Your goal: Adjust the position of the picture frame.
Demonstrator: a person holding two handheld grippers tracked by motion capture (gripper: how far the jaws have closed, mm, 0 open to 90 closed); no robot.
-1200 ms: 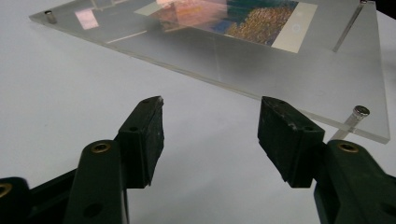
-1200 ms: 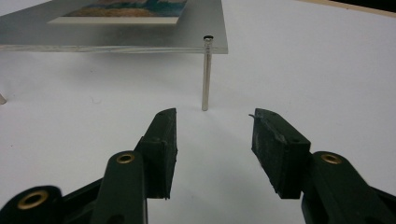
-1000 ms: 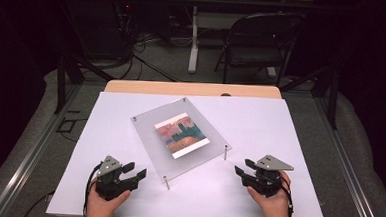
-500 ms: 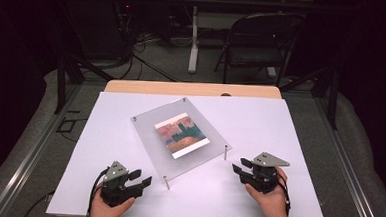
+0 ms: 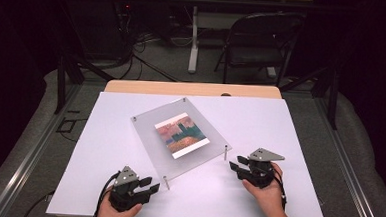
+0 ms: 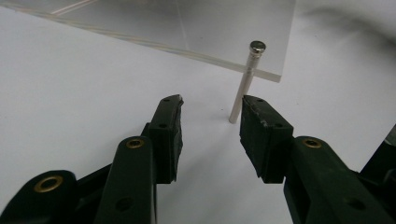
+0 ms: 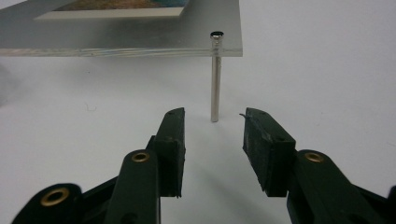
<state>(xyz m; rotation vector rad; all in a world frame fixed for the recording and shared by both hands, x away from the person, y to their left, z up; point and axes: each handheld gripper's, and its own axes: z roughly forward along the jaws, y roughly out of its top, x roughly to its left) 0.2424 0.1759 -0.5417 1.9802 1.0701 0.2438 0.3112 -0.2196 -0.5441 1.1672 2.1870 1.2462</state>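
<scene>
frame: clear acrylic frame (image 5: 179,138) with picture, on standoff legs, ahead of both grippers
left gripper (image 5: 144,187): jaws apart, near front-left leg (image 5: 167,182)
right gripper (image 5: 236,169): jaws apart, near front-right leg (image 5: 225,153)

The white table (image 5: 104,134) is bare around the clear acrylic frame (image 5: 149,131), so a hand can pass freely on its left, right and near sides. The frame stands raised on thin metal posts, leaving a low gap under its edge. One post (image 6: 245,84) stands just ahead of the left gripper (image 6: 210,116), another post (image 7: 215,77) before the right gripper (image 7: 212,126).
</scene>
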